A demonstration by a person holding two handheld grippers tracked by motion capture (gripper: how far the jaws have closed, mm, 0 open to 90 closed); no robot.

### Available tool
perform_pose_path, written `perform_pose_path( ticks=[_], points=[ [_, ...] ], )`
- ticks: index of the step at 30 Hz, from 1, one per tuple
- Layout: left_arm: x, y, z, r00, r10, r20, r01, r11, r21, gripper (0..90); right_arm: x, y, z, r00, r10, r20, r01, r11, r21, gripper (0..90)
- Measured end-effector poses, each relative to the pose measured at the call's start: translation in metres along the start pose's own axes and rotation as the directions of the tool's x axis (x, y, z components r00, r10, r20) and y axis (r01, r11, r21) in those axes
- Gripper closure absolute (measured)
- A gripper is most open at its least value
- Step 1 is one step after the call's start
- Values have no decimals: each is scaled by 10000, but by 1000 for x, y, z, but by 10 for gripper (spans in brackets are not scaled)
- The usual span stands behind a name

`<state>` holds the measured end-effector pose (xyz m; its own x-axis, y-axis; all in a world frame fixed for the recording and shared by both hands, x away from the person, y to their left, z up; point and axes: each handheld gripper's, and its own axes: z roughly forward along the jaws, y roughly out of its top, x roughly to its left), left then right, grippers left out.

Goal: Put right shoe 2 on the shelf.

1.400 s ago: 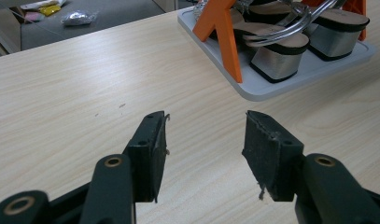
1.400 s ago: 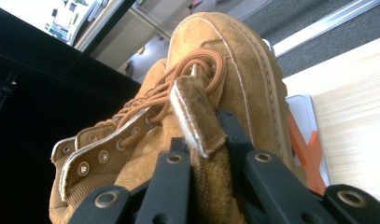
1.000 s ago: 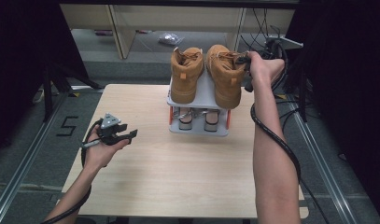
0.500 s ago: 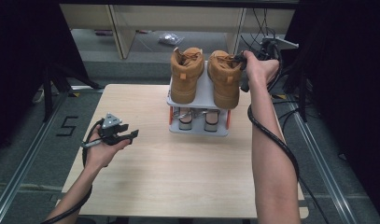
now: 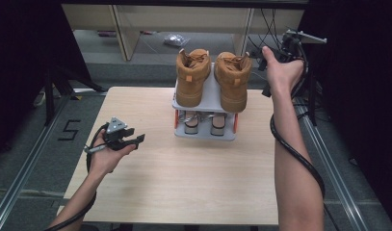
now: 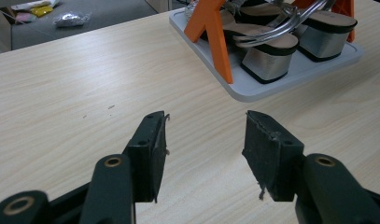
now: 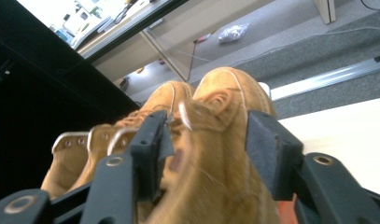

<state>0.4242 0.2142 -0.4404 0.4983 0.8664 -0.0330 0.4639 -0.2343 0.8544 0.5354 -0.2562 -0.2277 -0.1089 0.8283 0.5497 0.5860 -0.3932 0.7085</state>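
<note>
Two tan boots stand on the top shelf of a small grey shoe rack (image 5: pixel 211 90), the left boot (image 5: pixel 192 77) beside the right boot (image 5: pixel 232 79). A pair of silver-heeled sandals (image 5: pixel 203 122) sits on the lower shelf. My right gripper (image 5: pixel 256 55) is held at the far right, just off the right boot's collar. Its jaws have just been opening and now stand open; in the right gripper view (image 7: pixel 206 135) the near boot (image 7: pixel 215 186) looms between them. My left gripper (image 5: pixel 138 139) hovers open over the table's left side, empty (image 6: pixel 204 140).
The light wooden table (image 5: pixel 184 183) has bare room in front of the rack. Orange supports (image 6: pixel 215 32) carry the rack's shelves above its grey base (image 6: pixel 253 88). Cables trail at the back right, and a desk with a plastic bag (image 5: pixel 176 39) lies beyond.
The right hand has drawn back to the right, away from the right boot, and its jaws have spread apart. The boot stays on the rack. The left hand has kept still.
</note>
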Motion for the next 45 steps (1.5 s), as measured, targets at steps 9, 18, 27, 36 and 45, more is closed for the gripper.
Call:
perform_pose_path(
  ticks=[9, 18, 27, 36, 45],
  points=[
    [0, 0, -2, 9997, 231, -43, -230, 9996, 140, 491, -40, -36, -20, 9998, -117, 156, 99, 9938, 1107, 900],
    [-3, -5, -2, 10000, 5, -41, -5, 10000, -48, 492, -54, -86, -4, 9982, -545, 240, 461, 9622, 2683, 900],
    [0, -7, -4, 9999, -54, -102, 54, 10000, -56, 491, -42, -104, 6, 9969, -751, 253, 650, 9580, 2793, 900],
    [-3, -9, 1, 10000, -23, 28, 22, 10000, 68, 491, -37, -108, 9, 9988, -457, 166, 398, 9649, 2595, 900],
    [-4, -8, 1, 10000, 7, 46, -7, 10000, 3, 491, -32, -109, 17, 9981, -539, 294, 455, 9710, 2349, 900]
  ],
)
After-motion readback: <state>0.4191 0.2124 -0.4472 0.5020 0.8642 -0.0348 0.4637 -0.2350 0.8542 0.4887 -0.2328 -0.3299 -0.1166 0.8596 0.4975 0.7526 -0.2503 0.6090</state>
